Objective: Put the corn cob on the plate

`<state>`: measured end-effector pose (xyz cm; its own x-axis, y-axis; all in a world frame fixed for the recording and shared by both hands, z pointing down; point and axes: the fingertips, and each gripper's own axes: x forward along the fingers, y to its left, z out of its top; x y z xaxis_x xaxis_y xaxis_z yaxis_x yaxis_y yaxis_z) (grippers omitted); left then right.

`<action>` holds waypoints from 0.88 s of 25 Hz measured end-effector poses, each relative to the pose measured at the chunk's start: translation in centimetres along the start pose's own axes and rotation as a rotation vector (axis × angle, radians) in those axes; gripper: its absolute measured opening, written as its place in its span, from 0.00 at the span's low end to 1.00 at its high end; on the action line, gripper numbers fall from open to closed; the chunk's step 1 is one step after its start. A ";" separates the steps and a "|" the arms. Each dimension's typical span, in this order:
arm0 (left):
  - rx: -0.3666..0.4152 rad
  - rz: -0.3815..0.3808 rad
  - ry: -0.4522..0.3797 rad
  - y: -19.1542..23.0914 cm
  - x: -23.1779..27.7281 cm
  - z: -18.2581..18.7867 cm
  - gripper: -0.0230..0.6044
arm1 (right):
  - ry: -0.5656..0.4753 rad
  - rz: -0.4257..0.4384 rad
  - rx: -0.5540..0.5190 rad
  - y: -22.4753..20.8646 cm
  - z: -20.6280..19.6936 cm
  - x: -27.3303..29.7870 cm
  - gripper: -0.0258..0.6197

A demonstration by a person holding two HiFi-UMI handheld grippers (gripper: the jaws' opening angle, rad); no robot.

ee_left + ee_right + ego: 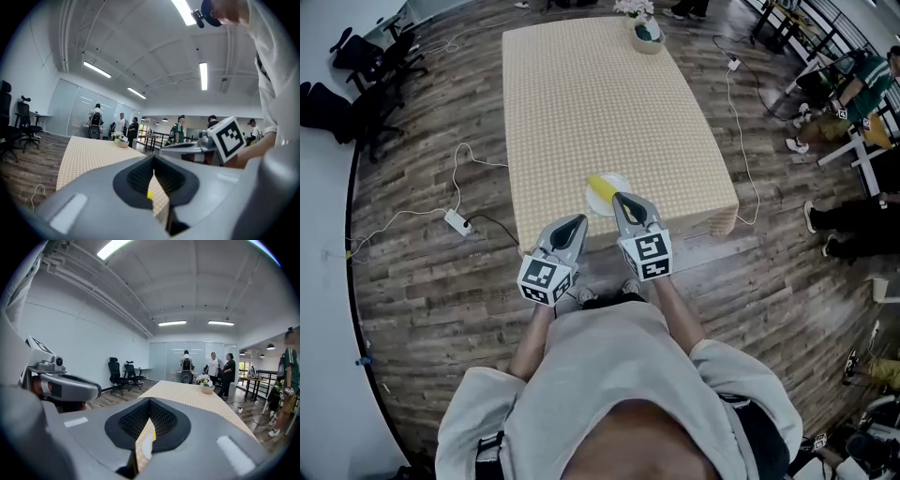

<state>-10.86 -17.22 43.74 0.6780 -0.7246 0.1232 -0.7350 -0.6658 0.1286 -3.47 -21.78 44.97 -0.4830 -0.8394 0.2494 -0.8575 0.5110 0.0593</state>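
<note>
The yellow corn cob (602,184) lies on a small white plate (592,202) near the front edge of the table (600,103), which has a checked cloth. My right gripper (622,198) is shut and empty, its tip just over the plate's near rim. My left gripper (576,221) is also shut and empty, a little to the left and nearer to me, at the table's edge. In the left gripper view the jaws (153,161) meet, and a sliver of yellow corn (149,194) shows below them. The right gripper's jaws (150,404) meet too, with checked cloth below them.
A bowl with flowers (647,36) stands at the table's far end. A power strip with cables (457,221) lies on the wooden floor to the left. Office chairs (375,66) stand at the far left. People sit at desks on the right (853,84).
</note>
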 end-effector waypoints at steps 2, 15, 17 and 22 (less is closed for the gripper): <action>-0.004 0.000 -0.009 -0.4 -0.5 0.2 0.05 | -0.002 0.002 0.006 0.6 -0.1 -1.4 0.04; -0.031 0.055 0.018 -8.3 -3.6 -1.8 0.05 | 0.002 0.063 0.066 1.5 -3.8 -9.8 0.04; -0.036 0.061 0.027 -10.0 -4.1 -2.6 0.05 | 0.004 0.077 0.073 1.7 -4.4 -11.2 0.04; -0.051 0.079 0.036 -13.9 -5.4 -4.4 0.05 | 0.003 0.101 0.094 2.4 -6.1 -14.4 0.04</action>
<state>-4.22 -3.25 45.57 0.6187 -0.7669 0.1705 -0.7852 -0.5963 0.1670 2.52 -7.37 47.38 -0.5669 -0.7842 0.2523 -0.8177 0.5728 -0.0569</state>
